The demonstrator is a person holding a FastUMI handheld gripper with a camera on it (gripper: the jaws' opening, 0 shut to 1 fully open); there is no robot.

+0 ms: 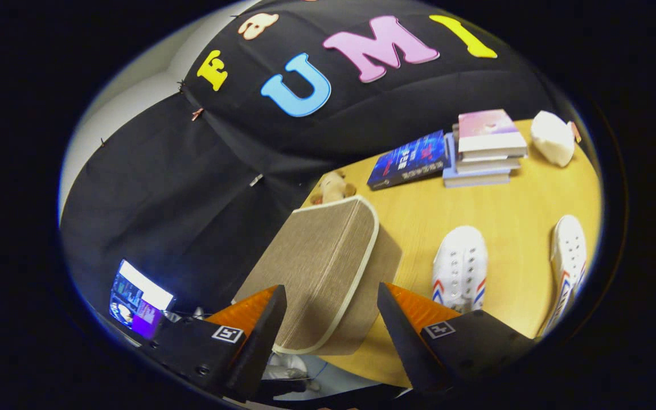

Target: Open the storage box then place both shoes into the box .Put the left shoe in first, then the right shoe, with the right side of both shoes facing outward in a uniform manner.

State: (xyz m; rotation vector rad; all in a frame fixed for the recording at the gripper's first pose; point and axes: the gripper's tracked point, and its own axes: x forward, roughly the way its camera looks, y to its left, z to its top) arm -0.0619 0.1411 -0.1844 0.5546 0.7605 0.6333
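Observation:
A beige fabric storage box point(328, 262) with a pale trimmed lid stands on the wooden table point(510, 205), just ahead of my fingers. Its lid lies shut on top. My gripper point(331, 310) is open, the two orange-and-black fingers point(402, 324) standing either side of the box's near corner without touching it. To the right of the box a white shoe point(460, 267) with red and blue stripes rests on the table. A second matching shoe point(568, 262) lies further right, near the table's edge.
A stack of books point(484, 151) and a dark blue book point(410, 159) lie at the back of the table. A white plush point(553, 138) sits beside them, a small brown toy point(333, 187) behind the box. A lit screen point(137, 299) glows left of the fingers.

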